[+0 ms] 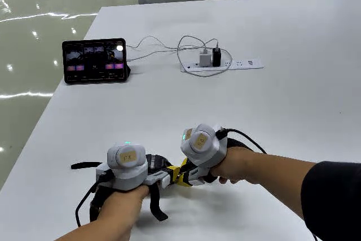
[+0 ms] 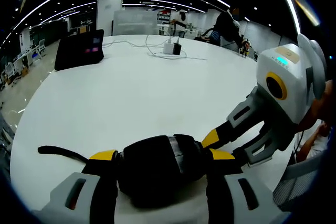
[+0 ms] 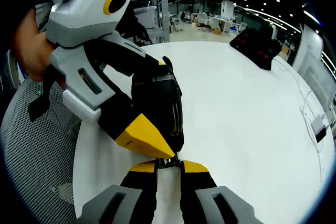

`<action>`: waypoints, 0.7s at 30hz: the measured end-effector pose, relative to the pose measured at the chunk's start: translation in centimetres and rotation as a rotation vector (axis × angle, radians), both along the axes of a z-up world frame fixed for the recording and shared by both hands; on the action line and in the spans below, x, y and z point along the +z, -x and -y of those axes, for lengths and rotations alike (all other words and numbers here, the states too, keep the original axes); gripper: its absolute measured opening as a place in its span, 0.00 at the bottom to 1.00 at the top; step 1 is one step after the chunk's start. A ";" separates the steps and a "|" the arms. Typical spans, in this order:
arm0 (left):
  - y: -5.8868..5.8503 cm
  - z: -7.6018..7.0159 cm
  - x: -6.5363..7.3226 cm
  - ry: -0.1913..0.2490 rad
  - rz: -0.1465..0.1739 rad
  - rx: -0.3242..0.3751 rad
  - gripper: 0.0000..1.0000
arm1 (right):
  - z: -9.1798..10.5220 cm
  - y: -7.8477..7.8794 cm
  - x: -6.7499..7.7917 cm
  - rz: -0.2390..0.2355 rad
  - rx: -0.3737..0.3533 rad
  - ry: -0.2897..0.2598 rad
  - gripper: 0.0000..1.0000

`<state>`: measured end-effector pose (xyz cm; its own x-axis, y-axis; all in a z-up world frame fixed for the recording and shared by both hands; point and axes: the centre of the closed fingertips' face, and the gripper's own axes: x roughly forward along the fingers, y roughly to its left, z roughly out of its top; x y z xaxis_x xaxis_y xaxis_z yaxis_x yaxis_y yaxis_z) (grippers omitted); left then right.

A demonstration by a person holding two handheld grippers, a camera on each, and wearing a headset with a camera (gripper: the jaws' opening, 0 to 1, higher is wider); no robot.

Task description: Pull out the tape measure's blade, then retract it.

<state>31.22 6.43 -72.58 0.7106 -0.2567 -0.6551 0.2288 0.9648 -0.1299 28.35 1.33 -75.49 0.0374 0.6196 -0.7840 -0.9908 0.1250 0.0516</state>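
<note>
Tape measure [image 2: 157, 171], black, rounded, in left gripper [image 2: 160, 156] fingers, right gripper [image 3: 169, 166] pinching blade tip [image 3: 168, 161]

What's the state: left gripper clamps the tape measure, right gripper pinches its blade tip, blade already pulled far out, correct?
Not far out. In the right gripper view the right gripper has its jaws pinching the blade tip right beside the tape measure, so it is barely extended. The left gripper does clamp the tape measure.

Head view is looking forward and down over the table [image 1: 282, 55]. Both gripper views are sitting low and close, facing each other, sharing the tape measure [image 2: 157, 169].
</note>
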 end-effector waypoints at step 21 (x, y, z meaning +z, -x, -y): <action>0.2 1.0 0.6 0.081 -0.026 -0.076 0.90 | 2.4 -0.1 1.4 0.017 -0.064 -0.034 0.17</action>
